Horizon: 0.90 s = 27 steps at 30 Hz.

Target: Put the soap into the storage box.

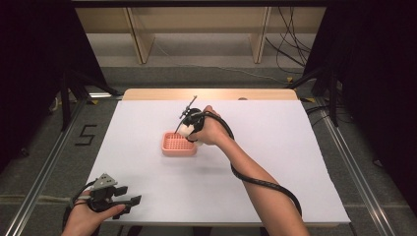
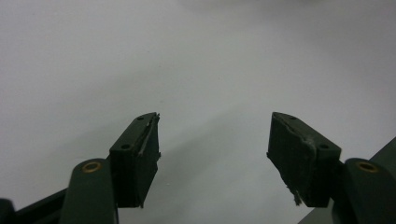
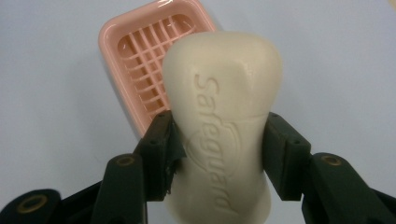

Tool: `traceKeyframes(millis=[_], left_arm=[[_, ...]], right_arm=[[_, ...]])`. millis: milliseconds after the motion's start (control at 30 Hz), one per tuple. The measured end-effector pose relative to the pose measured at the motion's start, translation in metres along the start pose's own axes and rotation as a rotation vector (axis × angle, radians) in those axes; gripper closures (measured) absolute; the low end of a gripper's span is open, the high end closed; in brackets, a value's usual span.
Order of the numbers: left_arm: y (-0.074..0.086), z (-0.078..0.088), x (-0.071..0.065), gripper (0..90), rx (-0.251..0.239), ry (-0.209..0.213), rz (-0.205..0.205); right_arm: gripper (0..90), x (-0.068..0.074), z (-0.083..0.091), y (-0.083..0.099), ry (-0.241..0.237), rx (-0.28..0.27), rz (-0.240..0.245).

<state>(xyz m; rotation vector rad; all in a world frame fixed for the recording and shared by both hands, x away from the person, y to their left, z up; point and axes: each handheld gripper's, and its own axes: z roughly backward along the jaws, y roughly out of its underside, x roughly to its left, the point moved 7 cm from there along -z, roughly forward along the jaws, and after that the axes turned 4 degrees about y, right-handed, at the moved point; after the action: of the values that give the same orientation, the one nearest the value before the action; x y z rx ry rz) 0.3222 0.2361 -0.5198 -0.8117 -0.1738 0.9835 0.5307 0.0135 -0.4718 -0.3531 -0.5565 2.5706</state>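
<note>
the right gripper [image 3: 219, 154] had its jaws about half closed on a bar of soap [image 3: 223, 126], the pads pressing its narrow waist from either side, and the bar's long axis ran straight out along the jaws, embossed face toward the gripper's camera. seen from the right gripper view, the pink soap dish [image 3: 122, 70] lay beyond the bar toward eleven o'clock, partly hidden behind it, its slatted floor bare and nothing in it. in the high view the soap [image 1: 186, 129] hung just off the dish's [image 1: 179, 145] upper right corner, roughly at one o'clock from the dish's middle, so i judged the move to come was a short carry toward seven o'clock and down, with the bar turned so its length ran along the dish's longer side; it looked held above the dish rather than touching it, though i could not be sure of the gap. the right hand [image 1: 212, 129] was plainly the nearer one. the left gripper [image 1: 122, 201] sat well apart at the table's [image 1: 295, 162] near left corner, about seven o'clock from the dish, its jaws wide apart with nothing between them, white tabletop beyond them in the left gripper view. by count: one bar of soap, one dish, two grippers.
</note>
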Motion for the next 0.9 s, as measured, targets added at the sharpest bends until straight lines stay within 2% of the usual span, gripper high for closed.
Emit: traceKeyframes(millis=[67, 100, 567, 600, 633, 700, 733, 833, 900], left_arm=[[0.0, 0.0, 0.0, 33.5, 0.001, 0.0, -0.001], [0.0, 0.0, 0.0, 33.5, 0.0, 0.0, 0.0], [0.0, 0.0, 0.0, 33.5, -0.003, 0.0, 0.0], [-0.002, -0.001, -0.002, 33.5, -0.03, 0.0, 0.025], [-0.002, -0.001, -0.002, 33.5, -0.028, -0.012, 0.026], [-0.002, -0.001, -0.002, 33.5, -0.031, 0.001, 0.025], [-0.002, -0.001, -0.002, 33.5, -0.028, -0.012, 0.025], [-0.002, -0.001, -0.002, 33.5, -0.03, -0.001, 0.025], [-0.001, -0.001, -0.002, 33.4, -0.028, -0.011, 0.027]], right_arm=[[50.5, 0.001, 0.0, 0.0, 0.001, 0.005, -0.009], [50.5, 0.0, 0.0, -0.001, 0.001, 0.001, 0.005], [50.5, 0.003, -0.003, -0.008, -0.004, 0.0, 0.008], [50.5, 0.003, -0.003, -0.008, -0.004, -0.002, 0.01], [50.5, 0.003, -0.004, -0.009, -0.004, -0.004, 0.02], [50.5, 0.003, -0.004, -0.01, -0.003, -0.003, 0.019], [50.5, 0.004, -0.004, -0.01, -0.006, 0.0, 0.019], [50.5, 0.004, -0.004, -0.012, -0.004, -0.003, 0.027], [50.5, 0.005, -0.004, -0.012, -0.008, 0.002, 0.015]])
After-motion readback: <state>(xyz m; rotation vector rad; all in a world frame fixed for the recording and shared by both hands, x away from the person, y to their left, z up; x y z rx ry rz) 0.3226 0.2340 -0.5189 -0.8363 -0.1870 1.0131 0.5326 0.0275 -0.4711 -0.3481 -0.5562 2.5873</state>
